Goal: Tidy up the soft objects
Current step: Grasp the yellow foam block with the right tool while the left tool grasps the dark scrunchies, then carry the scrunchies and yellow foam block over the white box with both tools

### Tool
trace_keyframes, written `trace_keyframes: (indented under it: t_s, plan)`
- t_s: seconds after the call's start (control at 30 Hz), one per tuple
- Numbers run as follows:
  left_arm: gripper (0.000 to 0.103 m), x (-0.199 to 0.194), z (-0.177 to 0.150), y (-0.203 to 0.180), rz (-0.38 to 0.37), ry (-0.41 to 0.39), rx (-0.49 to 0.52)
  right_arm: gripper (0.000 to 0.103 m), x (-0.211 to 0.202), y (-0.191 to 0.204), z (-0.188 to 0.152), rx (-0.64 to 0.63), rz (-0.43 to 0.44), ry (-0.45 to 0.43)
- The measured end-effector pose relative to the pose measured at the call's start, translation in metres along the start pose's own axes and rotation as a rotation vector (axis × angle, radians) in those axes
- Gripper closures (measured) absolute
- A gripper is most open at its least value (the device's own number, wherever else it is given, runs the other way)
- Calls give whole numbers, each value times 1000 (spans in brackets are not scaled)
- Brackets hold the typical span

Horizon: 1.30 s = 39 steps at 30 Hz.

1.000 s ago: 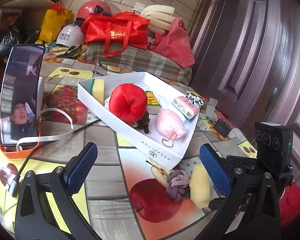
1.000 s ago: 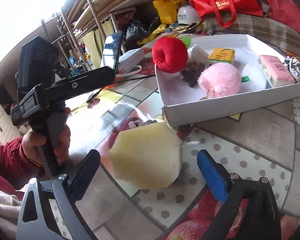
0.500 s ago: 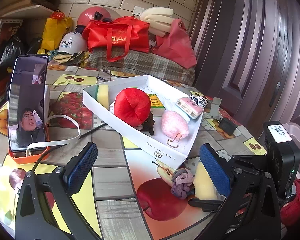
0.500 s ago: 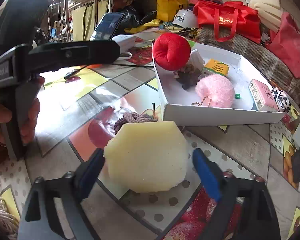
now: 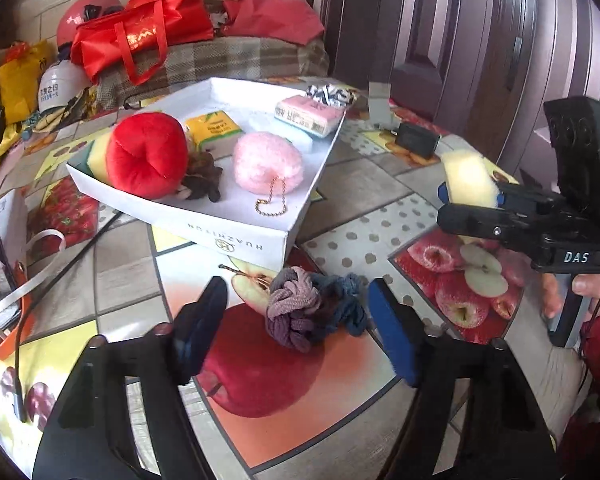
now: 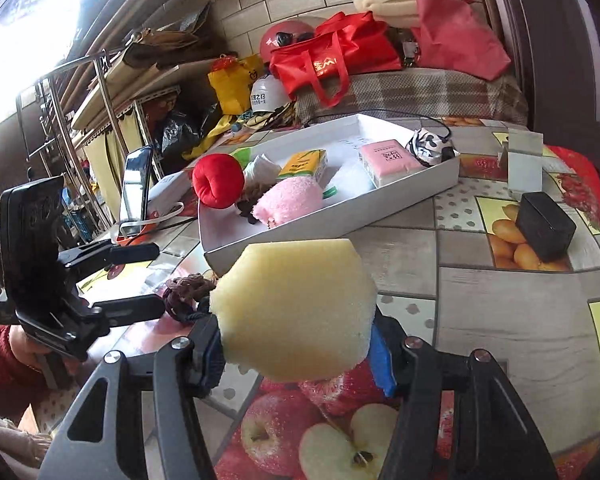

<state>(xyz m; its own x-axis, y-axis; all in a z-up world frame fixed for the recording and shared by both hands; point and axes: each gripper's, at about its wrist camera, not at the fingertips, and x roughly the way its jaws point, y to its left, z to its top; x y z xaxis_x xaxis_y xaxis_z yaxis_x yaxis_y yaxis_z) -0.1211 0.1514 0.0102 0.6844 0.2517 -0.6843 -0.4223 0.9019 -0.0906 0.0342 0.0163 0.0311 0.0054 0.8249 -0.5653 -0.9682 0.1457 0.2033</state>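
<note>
1. Since a second ago the yellow sponge has left the table — the right gripper now pinches it between its pads, lifted clear.
2. Meanwhile the left gripper has come down wide open, fingers either side of the knotted hair ties on the table, holding nothing.
3. Step in hand, I judge: carrying the sponge to the white box, which already holds the other soft things.
4. Next — swing over the near wall, release inside; the left should close on the ties.
</note>
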Motion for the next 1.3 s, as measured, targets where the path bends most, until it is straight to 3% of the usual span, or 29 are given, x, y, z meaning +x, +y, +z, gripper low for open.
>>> trace_keyframes:
  t_s: [0.1,0.17,0.2,0.27,0.3,0.43,0.5,0.6,0.67,0.7,0.8,0.9,1.3]
  plan:
    - [41,19,0,1,-26,84,-8,44,1,5,1,-26,-3,6]
    - [45,23,0,0,-41,98,-6,44,1,7,0,-36,-3,9]
    - [51,24,0,0,-54,101,-2,44,2,7,0,-37,-2,11]
    - [75,22,-1,-1,-76,98,3,44,2,6,-1,-39,6,11]
    - [79,22,-1,-3,-88,98,10,44,2,7,-1,-42,8,11]
    - [80,6,-2,-18,-53,27,84,44,-3,10,-2,-64,-19,-19]
    - [80,-10,-4,-27,-31,-56,118,44,-13,14,-4,-76,-71,-74]
    - [80,-42,-6,-29,21,-270,89,44,-32,19,-7,-91,-146,-193]
    - [80,-58,-8,-28,114,-429,61,44,-42,19,-8,-85,-210,-255]
    - [80,-61,-7,-27,160,-469,44,44,-47,18,-8,-77,-254,-285]
    - [80,-51,3,-16,185,-440,-9,44,-61,12,-10,-27,-353,-367]
    - [80,-52,4,-13,190,-455,-17,44,-67,3,-10,18,-394,-400]
    - [80,-44,8,-8,208,-436,-39,44,-49,4,-4,18,-420,-339]
